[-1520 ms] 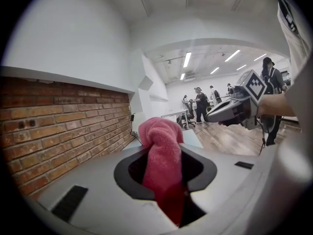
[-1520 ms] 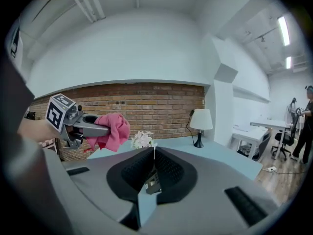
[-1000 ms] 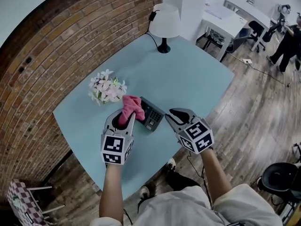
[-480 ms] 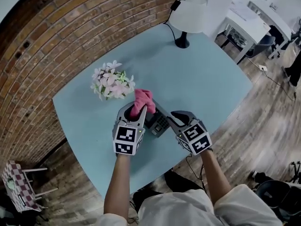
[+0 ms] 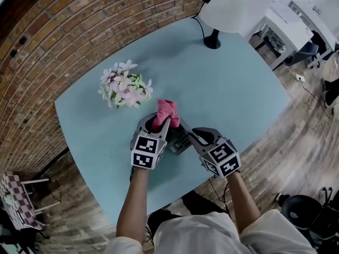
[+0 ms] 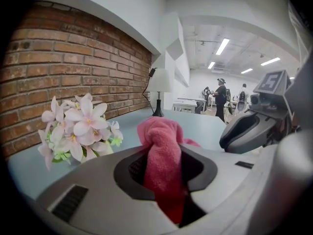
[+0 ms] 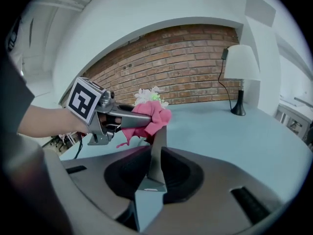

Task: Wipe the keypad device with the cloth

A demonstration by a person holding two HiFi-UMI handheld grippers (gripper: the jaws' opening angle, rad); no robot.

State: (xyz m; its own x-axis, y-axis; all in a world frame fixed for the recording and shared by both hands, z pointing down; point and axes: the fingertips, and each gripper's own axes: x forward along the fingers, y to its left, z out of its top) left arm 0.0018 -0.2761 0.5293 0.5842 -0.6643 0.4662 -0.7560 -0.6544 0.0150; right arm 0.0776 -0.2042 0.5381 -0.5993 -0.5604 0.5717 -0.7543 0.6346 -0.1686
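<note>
Keypad device point(image 5: 180, 140) keys: head view only; cloth point(image 5: 167, 112) everywhere.

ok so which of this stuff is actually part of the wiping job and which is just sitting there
In the job: pink cloth, clamped in the left gripper; keypad device; right gripper, jaws just closing onto the device's edge.
Just lying about: flowers; lamp; both on the table.
</note>
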